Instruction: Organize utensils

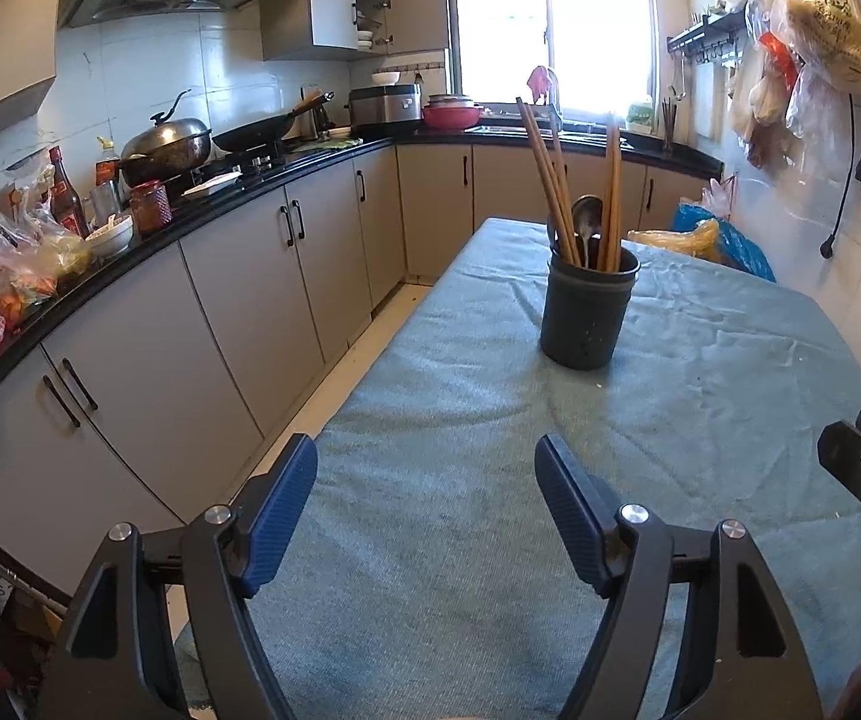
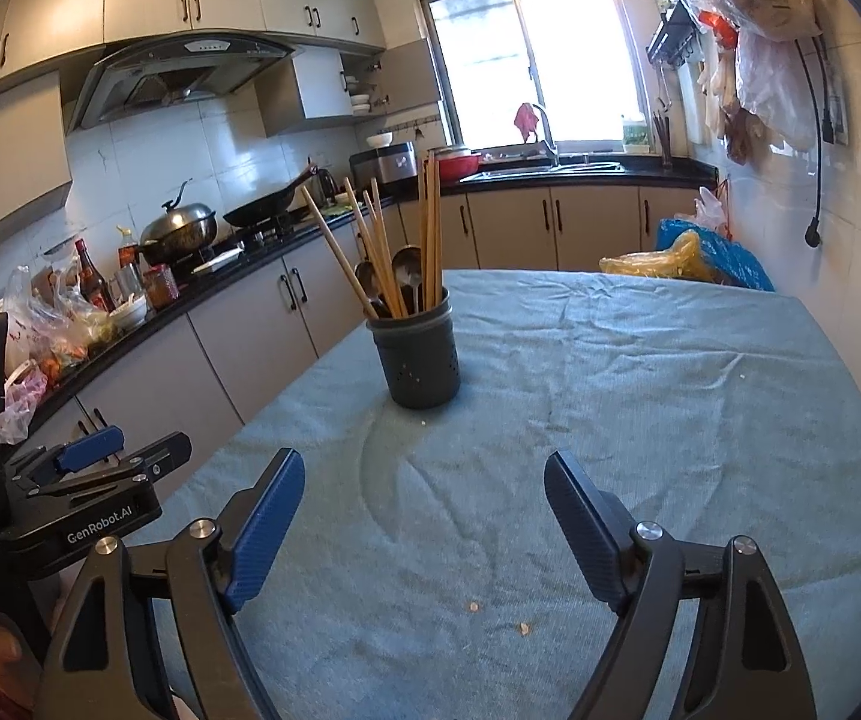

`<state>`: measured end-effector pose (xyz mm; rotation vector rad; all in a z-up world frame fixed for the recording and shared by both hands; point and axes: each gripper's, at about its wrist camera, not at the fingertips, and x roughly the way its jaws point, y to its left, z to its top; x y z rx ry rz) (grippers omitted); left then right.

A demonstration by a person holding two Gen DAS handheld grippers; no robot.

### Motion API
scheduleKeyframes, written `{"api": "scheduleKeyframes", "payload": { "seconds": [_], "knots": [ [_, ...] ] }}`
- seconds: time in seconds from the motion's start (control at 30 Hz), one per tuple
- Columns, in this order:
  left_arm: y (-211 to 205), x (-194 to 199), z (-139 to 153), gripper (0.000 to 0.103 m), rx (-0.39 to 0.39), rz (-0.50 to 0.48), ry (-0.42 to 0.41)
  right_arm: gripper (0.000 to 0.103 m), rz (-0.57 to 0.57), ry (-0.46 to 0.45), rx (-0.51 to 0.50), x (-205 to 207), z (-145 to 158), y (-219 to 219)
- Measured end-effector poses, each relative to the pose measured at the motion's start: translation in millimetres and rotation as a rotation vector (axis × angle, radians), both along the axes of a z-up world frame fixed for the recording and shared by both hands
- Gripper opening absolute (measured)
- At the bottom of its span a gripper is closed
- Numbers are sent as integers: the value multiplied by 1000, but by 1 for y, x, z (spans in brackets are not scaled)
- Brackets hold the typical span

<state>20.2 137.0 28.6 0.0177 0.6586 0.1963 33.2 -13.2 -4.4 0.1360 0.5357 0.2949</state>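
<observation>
A dark utensil holder [image 1: 587, 307] stands upright on the table's blue-green cloth [image 1: 460, 480]; it also shows in the right wrist view [image 2: 415, 357]. It holds several wooden chopsticks [image 1: 547, 180] [image 2: 379, 252] and metal spoons [image 1: 587, 219] [image 2: 407, 273]. My left gripper [image 1: 427, 468] is open and empty, well short of the holder. My right gripper [image 2: 424, 480] is open and empty, also short of it. The left gripper's body [image 2: 88, 468] shows at the right view's left edge.
A black kitchen counter [image 1: 238, 198] with pots, bottles and bags runs along the left, across a narrow floor gap. Plastic bags [image 1: 706, 240] lie at the table's far right corner. A tiled wall with hanging bags [image 2: 760, 30] is on the right.
</observation>
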Motion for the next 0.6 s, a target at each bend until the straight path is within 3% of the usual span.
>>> {"api": "scheduleKeyframes", "payload": {
  "seconds": [0.6],
  "knots": [
    [3,7,-13,75,21,11,37,89,2,34,-19,7,-12,5]
  ]
}}
